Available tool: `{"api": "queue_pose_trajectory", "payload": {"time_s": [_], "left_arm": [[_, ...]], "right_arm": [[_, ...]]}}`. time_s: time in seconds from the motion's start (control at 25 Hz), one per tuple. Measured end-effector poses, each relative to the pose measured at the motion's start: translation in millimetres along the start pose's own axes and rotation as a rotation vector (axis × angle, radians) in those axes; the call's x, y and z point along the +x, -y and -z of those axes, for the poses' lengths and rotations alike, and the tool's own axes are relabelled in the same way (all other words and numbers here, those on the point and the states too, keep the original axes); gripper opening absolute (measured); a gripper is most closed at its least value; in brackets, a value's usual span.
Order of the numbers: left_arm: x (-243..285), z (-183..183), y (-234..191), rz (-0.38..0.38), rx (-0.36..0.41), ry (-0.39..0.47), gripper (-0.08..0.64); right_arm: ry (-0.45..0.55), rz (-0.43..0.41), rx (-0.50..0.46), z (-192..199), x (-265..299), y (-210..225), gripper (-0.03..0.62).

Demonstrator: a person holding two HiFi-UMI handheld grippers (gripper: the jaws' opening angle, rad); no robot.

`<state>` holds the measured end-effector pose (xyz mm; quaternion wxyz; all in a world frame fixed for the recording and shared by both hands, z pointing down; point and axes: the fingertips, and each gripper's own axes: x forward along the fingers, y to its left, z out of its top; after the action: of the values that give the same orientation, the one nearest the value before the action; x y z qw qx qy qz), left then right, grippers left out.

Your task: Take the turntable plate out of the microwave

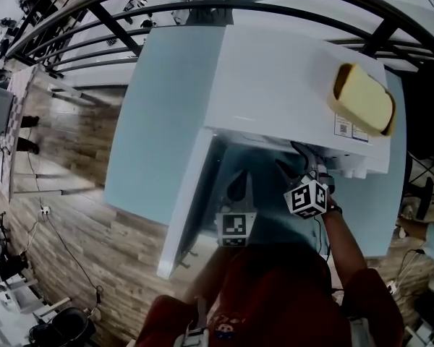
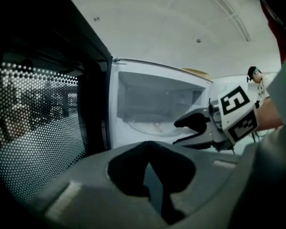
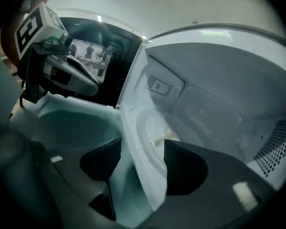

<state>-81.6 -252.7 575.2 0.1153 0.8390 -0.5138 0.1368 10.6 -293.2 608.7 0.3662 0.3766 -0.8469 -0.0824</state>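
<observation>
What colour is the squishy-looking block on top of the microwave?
Yellow. The block shows best in the head view.

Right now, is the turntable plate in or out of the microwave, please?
In. The turntable plate lies on the floor inside the microwave, whose door stands open.

Yellow block (image 1: 362, 98); pale-blue table (image 1: 159, 121); wooden floor (image 1: 79, 230).

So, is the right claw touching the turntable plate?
Cannot tell. In the right gripper view the right claw stands before the turntable plate, but one pad covers its near edge: neither gap nor contact shows.
</observation>
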Motion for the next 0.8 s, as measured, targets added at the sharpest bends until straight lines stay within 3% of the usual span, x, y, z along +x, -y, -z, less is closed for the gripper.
{"api": "queue_pose_trajectory", "payload": {"time_s": [0.4,0.64,0.8], "left_arm": [[5.8,4.9,-6.5,0.016,-0.023,0.0,-0.002],[6.7,10.0,-12.1,0.008,-0.034,0.0,-0.002],[6.7,12.5,-15.3,0.005,-0.018,-0.012,-0.002]], "right_arm": [[-0.078,-0.03,-0.105,-4.0,43.8,5.6,0.337],[-0.169,-0.072,-0.162,13.0,62.9,3.0,0.426],[-0.196,-0.056,-0.191,17.1,68.1,6.3,0.427]]}}
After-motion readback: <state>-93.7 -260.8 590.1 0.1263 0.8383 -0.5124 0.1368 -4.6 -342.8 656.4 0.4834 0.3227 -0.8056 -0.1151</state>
